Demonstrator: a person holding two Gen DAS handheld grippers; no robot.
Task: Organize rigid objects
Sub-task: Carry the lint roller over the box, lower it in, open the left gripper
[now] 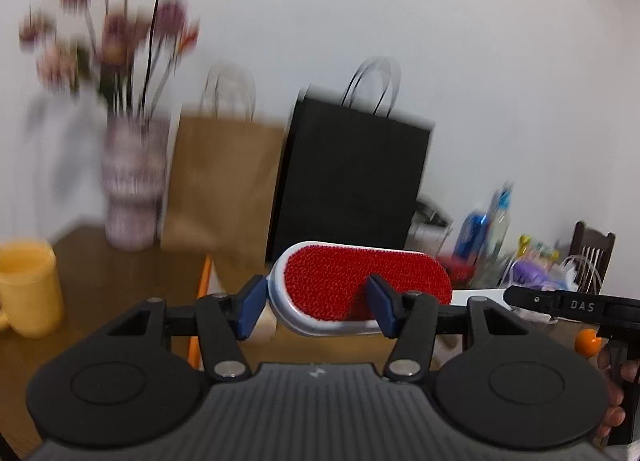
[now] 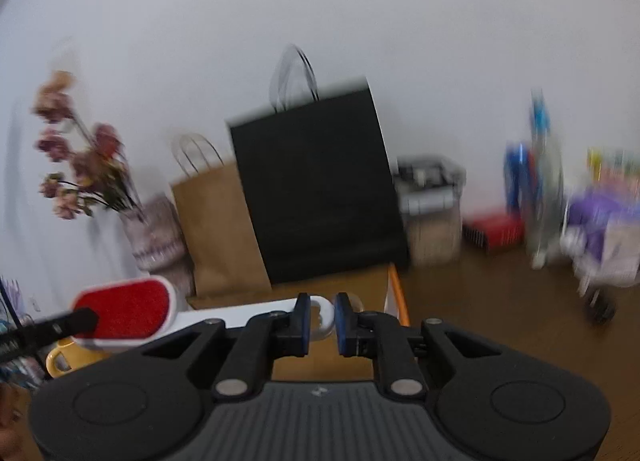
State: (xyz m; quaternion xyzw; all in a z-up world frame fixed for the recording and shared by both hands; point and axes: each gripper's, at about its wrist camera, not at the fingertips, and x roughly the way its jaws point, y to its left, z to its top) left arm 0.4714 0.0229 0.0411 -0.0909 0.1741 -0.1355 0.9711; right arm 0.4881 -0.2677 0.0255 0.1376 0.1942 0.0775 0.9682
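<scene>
- Nearest my left lens, the left tongs (image 1: 316, 307) are clamped on the red-faced head of the lint brush (image 1: 360, 285), one blue pad at its rounded end, the other pressing on the red pile.
- In my right view, the right tongs (image 2: 322, 321) straddle the white handle tip of the same brush (image 2: 128, 311); the pads look just beside it, and I cannot tell whether they are pinching it or still slightly apart.
- The brush is held in the air above the table (image 1: 120, 281), at lower centre of the left frame, in front of the black bag (image 1: 352, 181) and brown bag (image 1: 224, 181).
- Its long axis runs roughly level, left to right across both frames: head towards my left tongs, handle pointing to my right ones.
- I judge this a mid-air handover or two-handed carry; next I need one firm grip before the other lets go, then a clear spot to set it down.
</scene>
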